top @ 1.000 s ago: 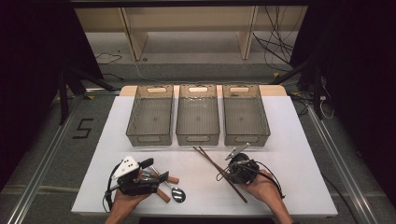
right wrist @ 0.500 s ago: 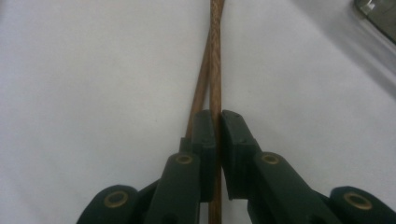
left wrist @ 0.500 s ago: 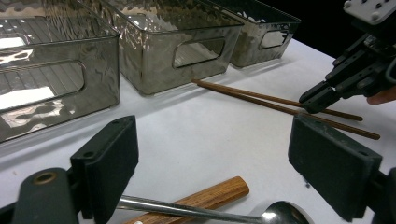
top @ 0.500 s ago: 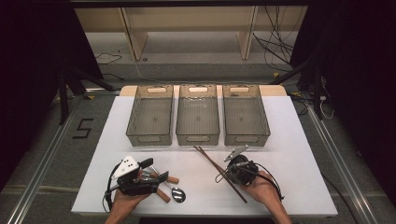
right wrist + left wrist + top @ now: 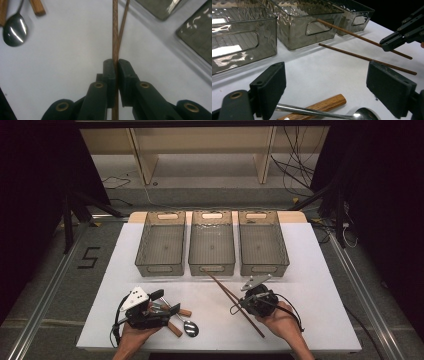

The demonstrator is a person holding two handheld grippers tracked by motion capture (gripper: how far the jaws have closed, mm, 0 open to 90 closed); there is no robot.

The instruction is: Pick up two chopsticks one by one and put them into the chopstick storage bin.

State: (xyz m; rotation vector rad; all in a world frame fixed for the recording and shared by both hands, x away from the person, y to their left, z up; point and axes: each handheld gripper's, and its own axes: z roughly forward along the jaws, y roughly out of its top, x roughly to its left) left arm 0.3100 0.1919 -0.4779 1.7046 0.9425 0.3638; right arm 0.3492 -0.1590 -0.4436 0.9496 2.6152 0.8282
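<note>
The right gripper (image 5: 237,308) has just been closing, and its black jaws are now clamped tight on one chopstick (image 5: 115,32), the brown stick running straight out between the pads in the right gripper view. In the left gripper view that held chopstick is tilted, its far end up against the middle bin (image 5: 211,247), while the second chopstick (image 5: 364,58) lies flat on the white table (image 5: 320,285) just beside it, the two close together near the grip. Over on the near left, the left gripper (image 5: 169,304) rests with its jaws spread wide, gripping nothing; a spoon (image 5: 189,327) and a wooden handle (image 5: 322,106) lie on the table right at its pads. Three clear bins stand in a row behind, the left bin (image 5: 161,247) and right bin (image 5: 262,247) flanking the middle one.
</note>
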